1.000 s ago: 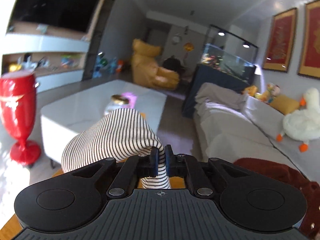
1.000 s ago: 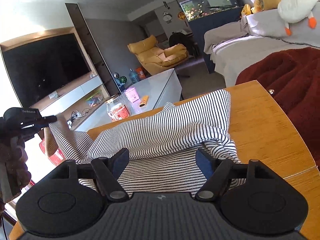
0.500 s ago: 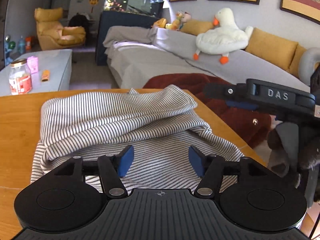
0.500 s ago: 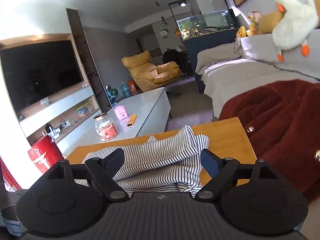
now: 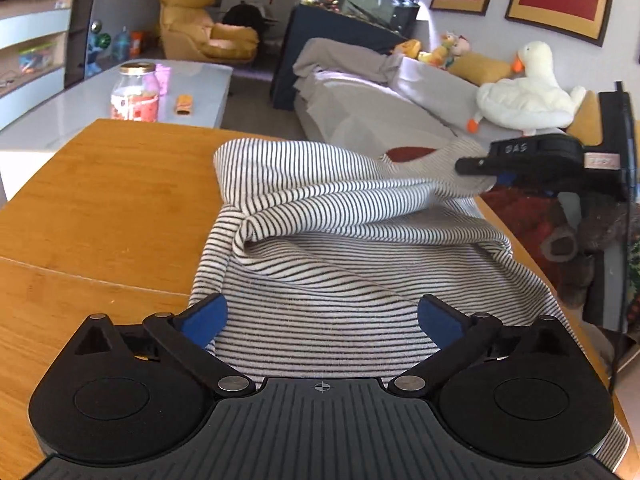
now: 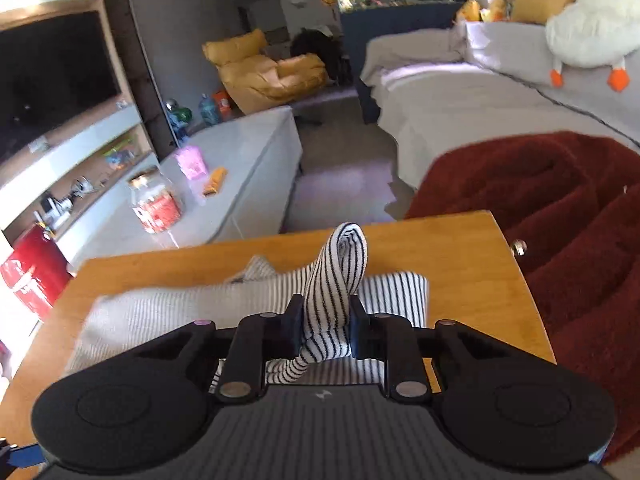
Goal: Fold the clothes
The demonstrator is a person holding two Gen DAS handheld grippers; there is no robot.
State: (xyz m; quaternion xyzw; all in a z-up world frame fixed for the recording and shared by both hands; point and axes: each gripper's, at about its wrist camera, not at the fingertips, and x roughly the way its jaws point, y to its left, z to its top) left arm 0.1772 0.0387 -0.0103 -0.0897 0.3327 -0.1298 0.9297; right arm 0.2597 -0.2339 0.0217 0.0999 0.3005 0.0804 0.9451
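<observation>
A black-and-white striped garment [image 5: 332, 248] lies bunched on the wooden table [image 5: 100, 200]. My left gripper [image 5: 322, 316] is open, its blue pads [image 5: 204, 316] spread over the near part of the cloth, holding nothing. My right gripper [image 6: 324, 320] is shut on a fold of the striped garment [image 6: 340, 280], which sticks up between its fingers. In the left wrist view the right gripper [image 5: 476, 168] holds the cloth's far right corner lifted above the table.
A dark red fleece blanket [image 6: 560, 208] lies off the table's right edge. A grey sofa with a plush goose [image 5: 524, 96] is behind. A white coffee table with a jar [image 5: 134, 92] stands beyond the table's far edge. A red stool [image 6: 28, 276] is left.
My left gripper let go of the striped cloth and opened, now over its near part. My right gripper closed on a fold at the right corner and lifted it.
</observation>
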